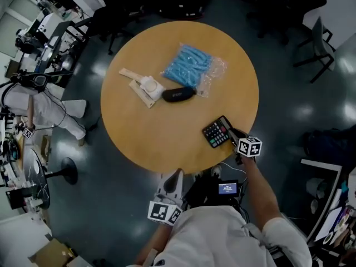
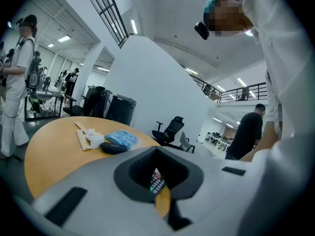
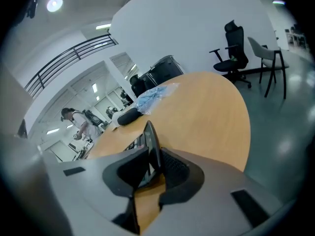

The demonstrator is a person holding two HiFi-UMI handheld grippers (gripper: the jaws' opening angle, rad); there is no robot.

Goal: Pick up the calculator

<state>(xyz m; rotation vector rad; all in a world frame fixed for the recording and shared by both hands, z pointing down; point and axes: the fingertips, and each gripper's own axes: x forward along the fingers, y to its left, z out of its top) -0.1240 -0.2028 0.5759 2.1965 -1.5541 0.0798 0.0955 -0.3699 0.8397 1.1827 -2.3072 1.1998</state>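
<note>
The black calculator (image 1: 217, 132) with coloured keys lies near the right rim of the round wooden table (image 1: 150, 132). My right gripper (image 1: 234, 134) reaches in over that rim and is shut on the calculator's near end. In the right gripper view the calculator (image 3: 151, 137) stands edge-on between the two dark jaws of the right gripper (image 3: 150, 154), with a pad against each face. My left gripper (image 1: 174, 178) hangs shut and empty just outside the table's near edge. From the left gripper view the calculator (image 2: 157, 183) shows small beyond the closed tips of the left gripper (image 2: 157, 151).
Farther back on the table lie a blue plastic packet (image 1: 189, 64), a black oval case (image 1: 178, 94) and a white holder on pale strips (image 1: 146, 87). Office chairs (image 1: 314, 40) stand around the table. A person in white (image 1: 50, 107) stands at the left by cluttered desks.
</note>
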